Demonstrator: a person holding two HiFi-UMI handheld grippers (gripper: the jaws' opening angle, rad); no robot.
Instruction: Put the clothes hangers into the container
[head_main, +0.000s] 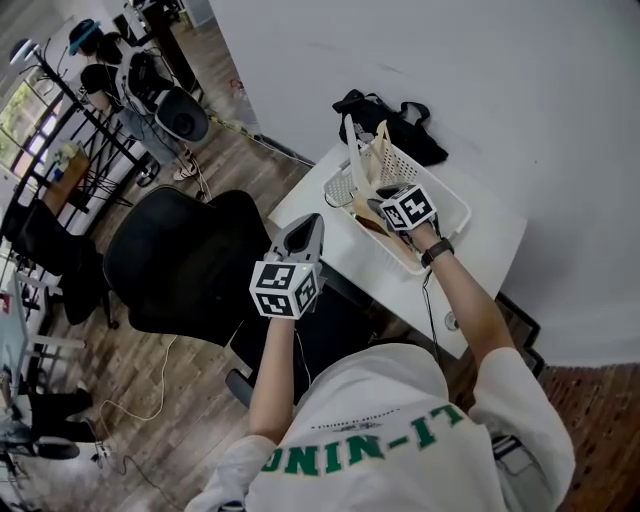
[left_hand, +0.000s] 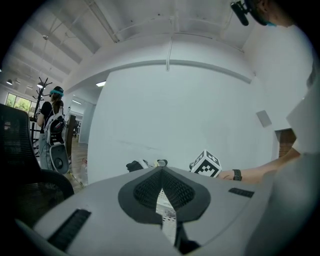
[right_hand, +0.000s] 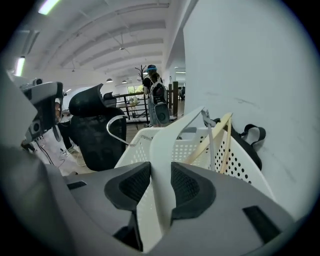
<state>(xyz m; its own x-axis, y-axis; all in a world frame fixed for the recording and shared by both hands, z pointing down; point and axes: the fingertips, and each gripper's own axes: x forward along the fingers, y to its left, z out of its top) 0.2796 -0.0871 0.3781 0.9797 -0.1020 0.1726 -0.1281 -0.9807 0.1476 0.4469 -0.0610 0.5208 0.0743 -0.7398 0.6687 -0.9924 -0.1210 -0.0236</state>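
Note:
A white perforated basket (head_main: 455, 215) stands on the white table (head_main: 490, 250). My right gripper (head_main: 378, 205) reaches into it, shut on a white plastic hanger (right_hand: 162, 165), whose arm rises between the pads and above the basket (head_main: 352, 140). Wooden hangers (right_hand: 215, 137) lean inside the basket (right_hand: 235, 165), with metal hooks showing. My left gripper (head_main: 308, 222) hovers at the table's near edge, beside the chair, jaws shut and holding nothing. In the left gripper view the closed jaw tips (left_hand: 161, 172) point toward the wall, and the right gripper's marker cube (left_hand: 206, 164) shows beyond them.
A black bag (head_main: 395, 120) lies on the table behind the basket, against the white wall. A black office chair (head_main: 190, 260) stands left of the table. Cables and equipment sit on the wooden floor further left.

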